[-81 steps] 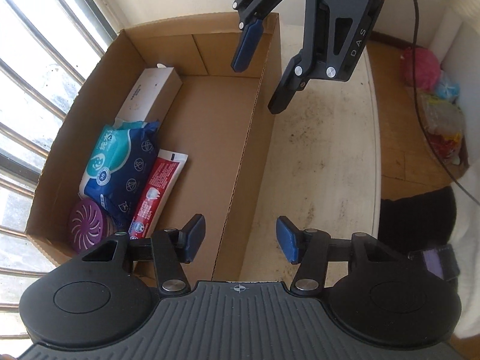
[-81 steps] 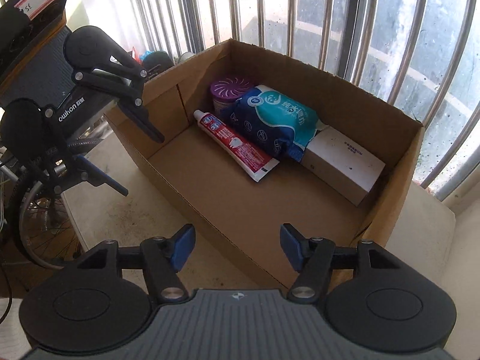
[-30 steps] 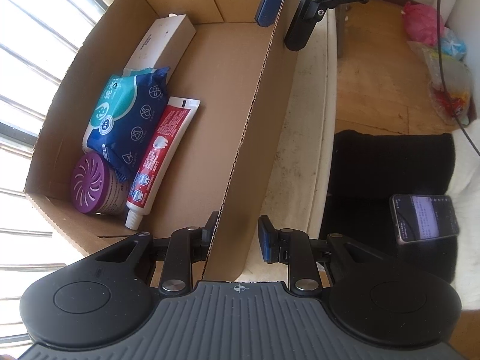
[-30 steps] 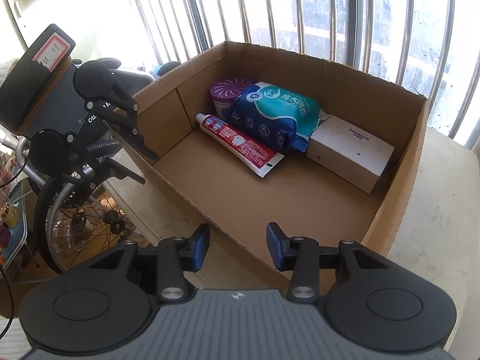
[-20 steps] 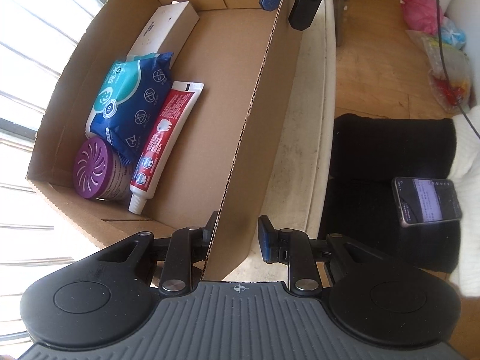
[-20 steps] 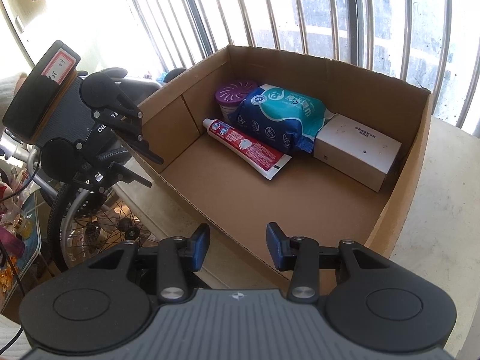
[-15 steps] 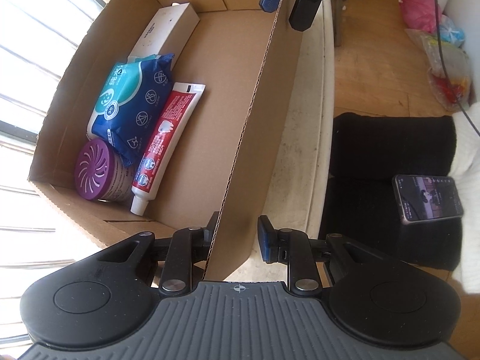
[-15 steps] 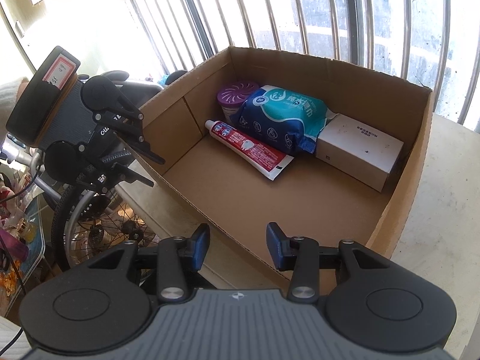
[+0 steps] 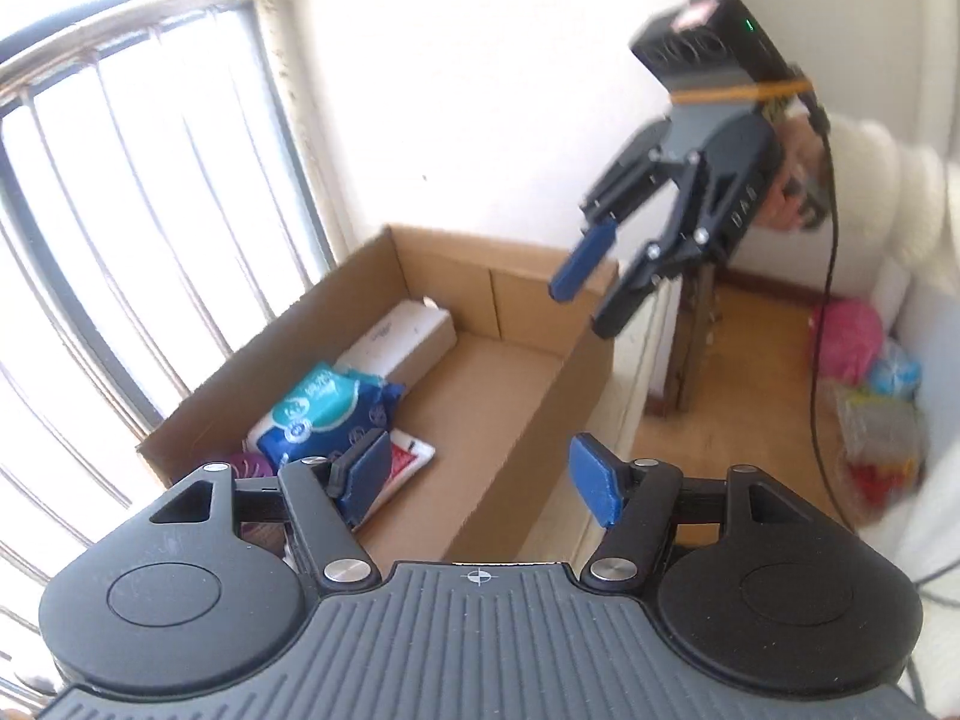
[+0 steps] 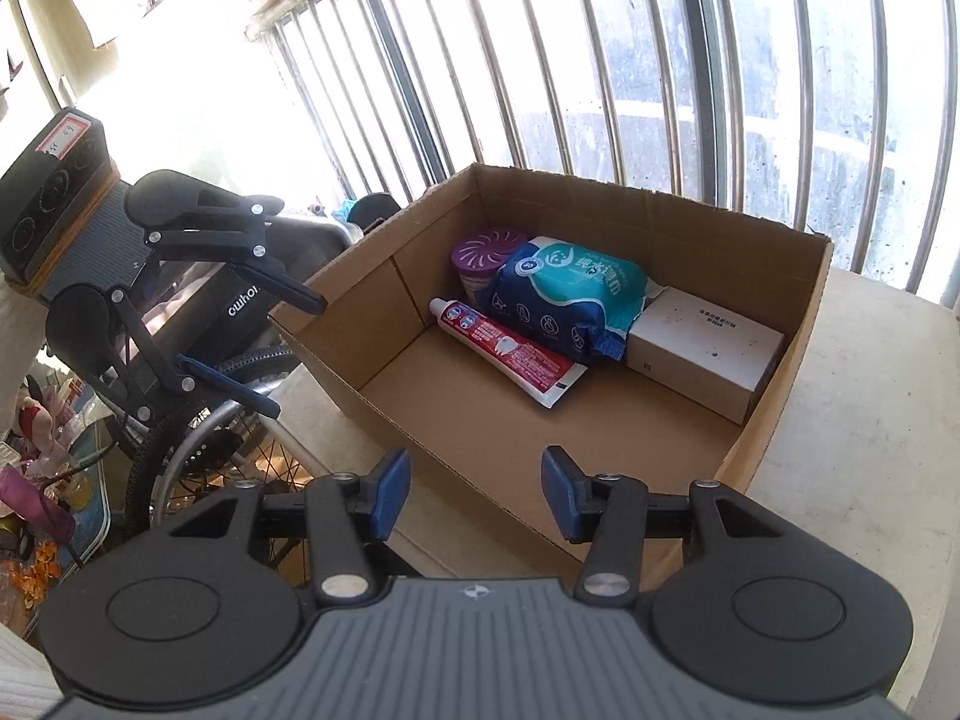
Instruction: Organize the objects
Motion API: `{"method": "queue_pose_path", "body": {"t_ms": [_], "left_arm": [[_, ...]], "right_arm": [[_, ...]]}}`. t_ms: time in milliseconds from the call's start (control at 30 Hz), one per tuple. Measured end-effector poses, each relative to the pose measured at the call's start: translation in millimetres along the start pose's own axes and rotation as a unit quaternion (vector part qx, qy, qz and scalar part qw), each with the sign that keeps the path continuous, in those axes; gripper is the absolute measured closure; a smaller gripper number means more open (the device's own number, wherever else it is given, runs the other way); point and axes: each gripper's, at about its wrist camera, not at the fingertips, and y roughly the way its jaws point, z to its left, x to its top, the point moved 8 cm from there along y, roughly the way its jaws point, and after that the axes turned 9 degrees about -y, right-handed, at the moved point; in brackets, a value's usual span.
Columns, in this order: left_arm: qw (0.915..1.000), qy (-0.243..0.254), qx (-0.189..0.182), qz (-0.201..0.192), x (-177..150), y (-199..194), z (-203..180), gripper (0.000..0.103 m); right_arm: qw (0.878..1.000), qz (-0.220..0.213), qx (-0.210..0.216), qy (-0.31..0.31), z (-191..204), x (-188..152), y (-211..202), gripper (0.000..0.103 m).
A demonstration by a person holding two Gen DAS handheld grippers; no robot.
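Observation:
An open cardboard box [image 10: 600, 420] on the pale table holds a purple round air freshener [image 10: 486, 252], a blue wipes pack [image 10: 564, 294], a red toothpaste tube [image 10: 510, 354] and a white carton [image 10: 702, 336]. My left gripper [image 9: 480, 477] hovers above the box's near end. Its jaws are opening, and the long wall [image 9: 540, 408] lies below them without touching the pads. My right gripper [image 10: 474, 498] is over the other end, seen in the left wrist view as the right gripper [image 9: 600, 288] above the far corner. Its jaws are opening too and are off the cardboard.
Window bars [image 10: 660, 60] run right behind the box. The table top [image 10: 870, 420] stretches on beyond the box's right end. A bicycle wheel [image 10: 198, 450] and clutter stand off the table's left end. A white sleeve [image 9: 870, 192] and bags [image 9: 852, 336] on the wooden floor are near the right gripper.
Both grippers, shut on the box's long wall half a second ago, have let go. The left one rose and tipped upward with much wider jaws; the right one lifted slightly.

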Motion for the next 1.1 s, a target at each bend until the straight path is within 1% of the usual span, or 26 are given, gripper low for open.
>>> {"method": "queue_pose_path", "body": {"t_ms": [33,67,100,133,167,200,233,267,300,333,367,433,500,533,600,667,700,767,833,867,933,967,1000,1067,1100], "left_arm": [[0.9981,-0.040,0.018,-0.044,5,-8,2,0.025],[0.9945,-0.066,0.039,-0.072,6,-12,4,0.014],[0.9842,-0.108,0.084,-0.113,7,-18,4,0.005],[0.9728,-0.134,0.125,-0.142,6,-23,3,0.000],[0.9573,-0.156,0.170,-0.174,4,-27,1,0.000],[0.9450,-0.168,0.206,-0.191,2,-29,-4,0.000],[0.9361,-0.176,0.236,-0.193,-1,-27,-9,0.000],[0.9295,-0.184,0.255,-0.192,-4,-23,-14,0.000],[0.9260,-0.187,0.270,-0.187,-6,-18,-20,0.000],[0.9248,-0.187,0.278,-0.181,-9,-14,-24,0.000],[0.9247,-0.188,0.278,-0.180,-11,-9,-30,0.000],[0.9249,-0.191,0.273,-0.183,-12,-2,-41,0.000],[0.9210,-0.213,0.269,-0.185,-11,-1,-47,0.000],[0.9174,-0.229,0.270,-0.183,-13,-2,-43,0.000],[0.9071,-0.260,0.287,-0.165,-14,-4,-41,0.000],[0.8948,-0.292,0.306,-0.143,-16,-5,-37,0.000],[0.8879,-0.307,0.314,-0.138,-23,-10,-38,0.000],[0.8832,-0.319,0.308,-0.152,-29,-18,-41,0.000],[0.8768,-0.330,0.307,-0.167,-36,-27,-46,0.000],[0.8715,-0.332,0.316,-0.174,-41,-31,-48,0.000],[0.8610,-0.328,0.346,-0.178,-48,-40,-51,0.000],[0.8585,-0.319,0.362,-0.175,-49,-42,-53,0.000],[0.8600,-0.307,0.371,-0.169,-50,-43,-55,0.000],[0.8605,-0.293,0.384,-0.162,-54,-47,-61,0.000],[0.8610,-0.290,0.385,-0.163,-55,-50,-64,0.000]], "right_arm": [[1.000,-0.024,0.003,0.003,3,2,-10,0.047],[0.999,-0.047,0.004,0.009,4,4,-19,0.043],[0.998,-0.066,0.001,0.017,3,5,-26,0.042],[0.995,-0.094,-0.016,0.033,0,8,-35,0.042],[0.991,-0.121,-0.035,0.049,-4,8,-43,0.042],[0.985,-0.150,-0.048,0.066,-7,7,-50,0.042],[0.980,-0.176,-0.054,0.080,-8,5,-55,0.042],[0.974,-0.198,-0.053,0.093,-8,1,-58,0.042],[0.968,-0.222,-0.052,0.107,-8,-4,-61,0.042],[0.963,-0.238,-0.052,0.119,-7,-8,-62,0.042],[0.957,-0.253,-0.051,0.130,-5,-13,-62,0.042],[0.948,-0.276,-0.066,0.143,0,-21,-61,0.042],[0.939,-0.294,-0.080,0.161,4,-28,-60,0.041],[0.934,-0.301,-0.083,0.171,5,-31,-59,0.041],[0.924,-0.317,-0.098,0.188,8,-37,-60,0.040],[0.914,-0.328,-0.132,0.200,11,-47,-66,0.040],[0.913,-0.326,-0.142,0.200,12,-48,-66,0.039],[0.917,-0.310,-0.172,0.183,17,-49,-67,0.039],[0.914,-0.301,-0.211,0.170,23,-48,-69,0.038],[0.914,-0.298,-0.223,0.160,27,-48,-70,0.036],[0.919,-0.294,-0.223,0.141,36,-45,-67,0.034],[0.921,-0.293,-0.220,0.136,40,-44,-66,0.029],[0.922,-0.292,-0.216,0.133,44,-45,-65,0.026],[0.923,-0.290,-0.214,0.132,51,-47,-61,0.025],[0.925,-0.287,-0.212,0.132,54,-49,-59,0.025]]}}
